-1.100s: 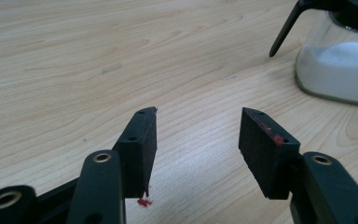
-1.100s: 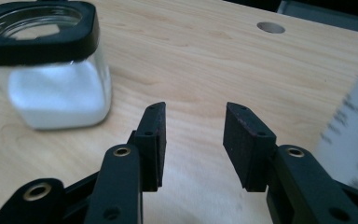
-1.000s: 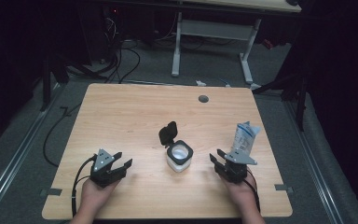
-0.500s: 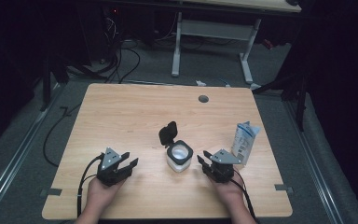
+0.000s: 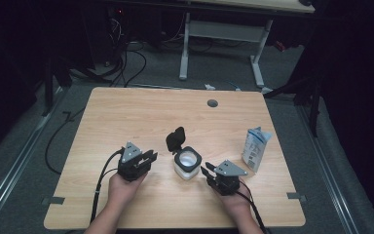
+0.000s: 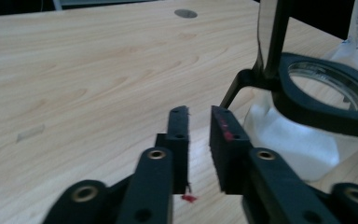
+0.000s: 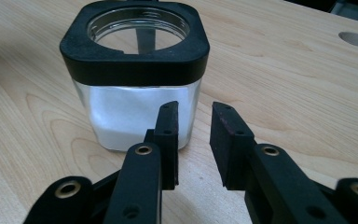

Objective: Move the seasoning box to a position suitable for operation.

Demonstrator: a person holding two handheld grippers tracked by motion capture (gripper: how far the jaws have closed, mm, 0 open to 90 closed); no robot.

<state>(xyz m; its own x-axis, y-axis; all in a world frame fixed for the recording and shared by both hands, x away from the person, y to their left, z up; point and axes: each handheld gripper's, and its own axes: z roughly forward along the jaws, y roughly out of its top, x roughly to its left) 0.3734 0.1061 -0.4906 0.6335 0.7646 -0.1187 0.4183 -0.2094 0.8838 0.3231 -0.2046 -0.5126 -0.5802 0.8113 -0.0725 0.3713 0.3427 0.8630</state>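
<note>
High view: carton (image 5: 255, 148) beside open jar (image 5: 187, 163).

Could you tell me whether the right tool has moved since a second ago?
Yes. The right tool has moved left, away from the upright pouch and toward the open jar, with its jaws slightly apart and empty.

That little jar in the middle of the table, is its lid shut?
No, in the high view the jar has its black lid flipped up at the back, leaving the round mouth open.
</note>
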